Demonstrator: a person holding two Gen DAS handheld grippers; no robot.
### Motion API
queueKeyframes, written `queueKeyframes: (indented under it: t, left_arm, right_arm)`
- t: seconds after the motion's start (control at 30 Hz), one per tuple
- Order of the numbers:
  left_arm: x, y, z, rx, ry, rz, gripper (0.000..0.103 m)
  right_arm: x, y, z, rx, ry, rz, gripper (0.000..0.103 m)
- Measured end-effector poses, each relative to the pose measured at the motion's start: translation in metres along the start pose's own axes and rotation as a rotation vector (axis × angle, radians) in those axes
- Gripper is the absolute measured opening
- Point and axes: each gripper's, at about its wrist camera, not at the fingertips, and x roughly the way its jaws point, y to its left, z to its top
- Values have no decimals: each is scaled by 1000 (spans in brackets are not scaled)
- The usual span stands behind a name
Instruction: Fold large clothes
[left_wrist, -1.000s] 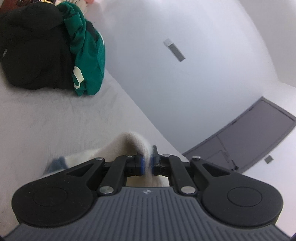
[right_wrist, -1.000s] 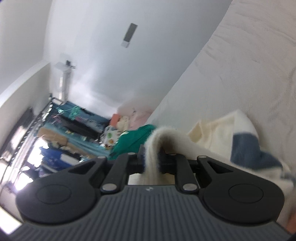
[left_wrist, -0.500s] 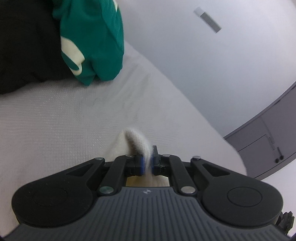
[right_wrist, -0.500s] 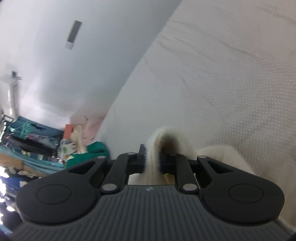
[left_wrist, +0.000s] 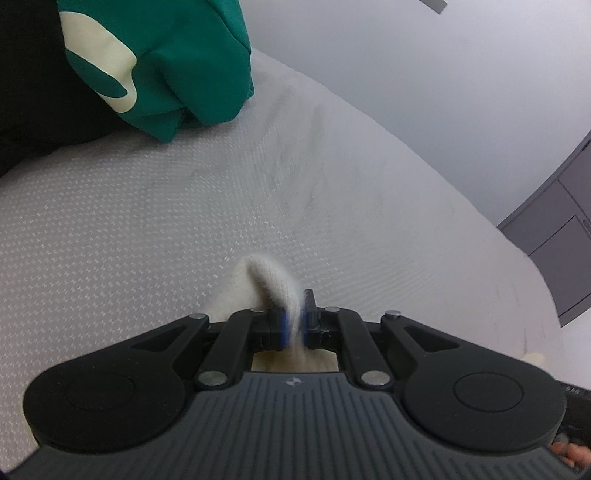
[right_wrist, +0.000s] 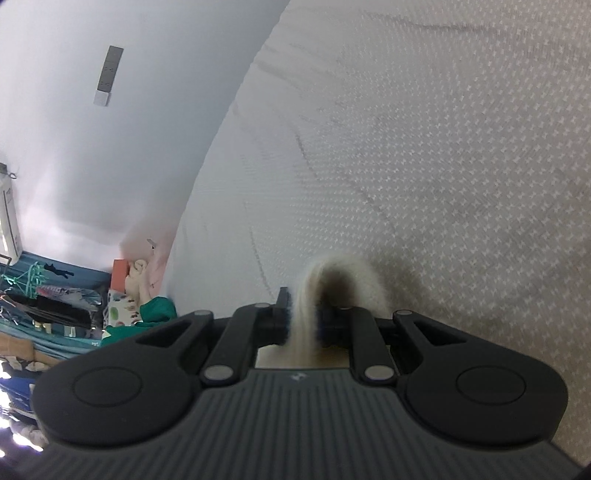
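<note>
Both clamped on cream knit: left tool pinching one fold of the garment, right tool pinching another, the rest hanging hidden beneath, just over the bed. Best lowered level and together, cloth kept taut between, hem laid flat before letting go. Open mattress ahead; green top left, bed edge right, best avoided.
</note>
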Motion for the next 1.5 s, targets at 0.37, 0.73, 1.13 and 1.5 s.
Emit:
queueKeyframes:
  t: [0.37,0.73,1.13,1.5]
  left_arm:
    - [-21,-9,-9,52,-28,-9,16]
    - [-98,-34,-38,158,-71,-50,67]
    - [-176,-65,-101,300,-106,-82,67]
    - [-201,-66,-149,363,-116,-82,67]
  right_arm:
    - [-15,7,-5,26,4,60,23]
    - [-84,27,-37,-40,-29,211,80]
    - [-130,37,-94,-218,12,239,81]
    - [-158,58,-147,-544,-43,135,81]
